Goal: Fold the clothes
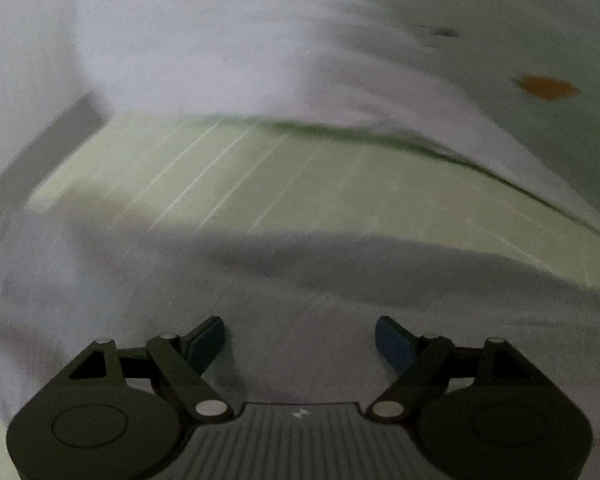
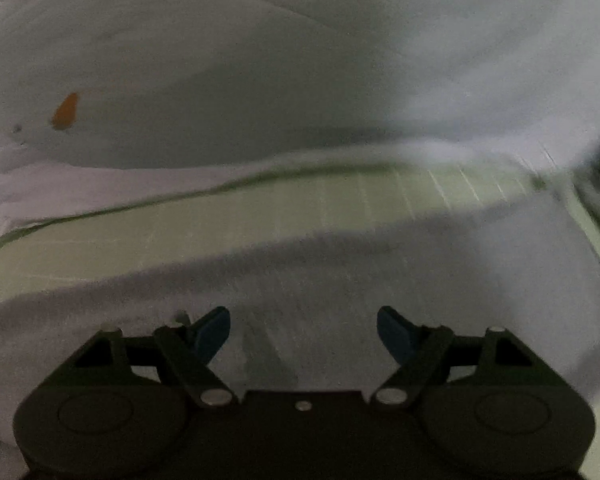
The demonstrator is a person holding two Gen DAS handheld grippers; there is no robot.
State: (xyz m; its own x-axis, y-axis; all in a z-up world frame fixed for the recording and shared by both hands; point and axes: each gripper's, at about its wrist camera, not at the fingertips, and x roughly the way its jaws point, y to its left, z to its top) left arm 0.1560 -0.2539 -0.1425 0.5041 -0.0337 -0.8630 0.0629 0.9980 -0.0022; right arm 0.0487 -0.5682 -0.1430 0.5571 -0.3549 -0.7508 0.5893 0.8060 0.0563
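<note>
A white garment point(image 1: 228, 52) lies on a pale green cutting mat point(image 1: 260, 172); both views are blurred. A fold of the same white cloth point(image 1: 300, 312) lies just under my left gripper point(image 1: 300, 340), which is open and holds nothing. In the right wrist view the garment point(image 2: 220, 80) fills the top and another part of it point(image 2: 320, 280) lies under my right gripper point(image 2: 304, 332), also open and empty. A small orange mark point(image 1: 546, 86) shows on the garment; it also shows in the right wrist view point(image 2: 66, 111).
A strip of the green mat with white grid lines point(image 2: 260, 208) shows between the two parts of the cloth. A grey band point(image 1: 44, 160) runs at the left edge of the left wrist view.
</note>
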